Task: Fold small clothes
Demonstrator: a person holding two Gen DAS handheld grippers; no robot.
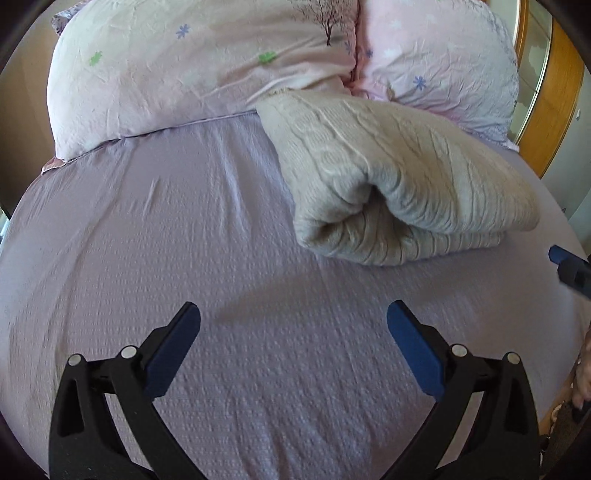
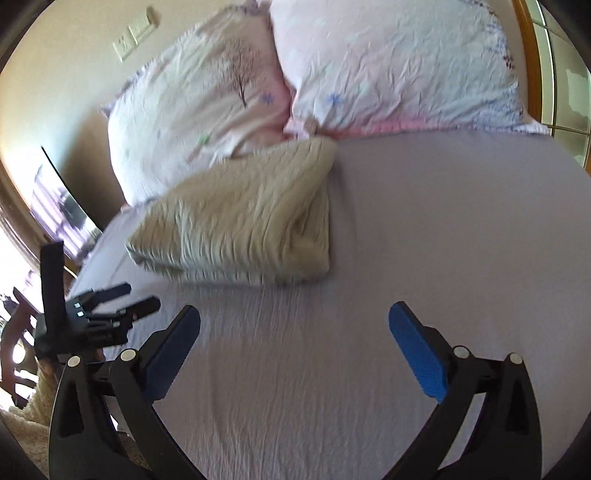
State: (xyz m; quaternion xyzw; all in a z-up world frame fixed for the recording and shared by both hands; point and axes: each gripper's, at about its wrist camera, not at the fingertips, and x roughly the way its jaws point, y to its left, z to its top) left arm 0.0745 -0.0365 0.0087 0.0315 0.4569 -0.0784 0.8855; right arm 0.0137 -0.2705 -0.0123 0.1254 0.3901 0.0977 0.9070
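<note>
A beige cable-knit sweater (image 1: 399,188) lies folded into a thick bundle on the lilac bed sheet (image 1: 184,240), just below the pillows. It also shows in the right wrist view (image 2: 243,225). My left gripper (image 1: 293,317) is open and empty, hovering over bare sheet in front of the sweater. My right gripper (image 2: 293,317) is open and empty, also over bare sheet in front of the sweater. The left gripper shows at the left edge of the right wrist view (image 2: 136,297), and a tip of the right gripper at the right edge of the left wrist view (image 1: 570,269).
Two pink floral pillows (image 1: 207,70) (image 1: 443,62) lie at the head of the bed, touching the sweater's far end. A wooden frame (image 1: 554,110) and window stand to the right. A wall with switches (image 2: 135,35) is behind the pillows.
</note>
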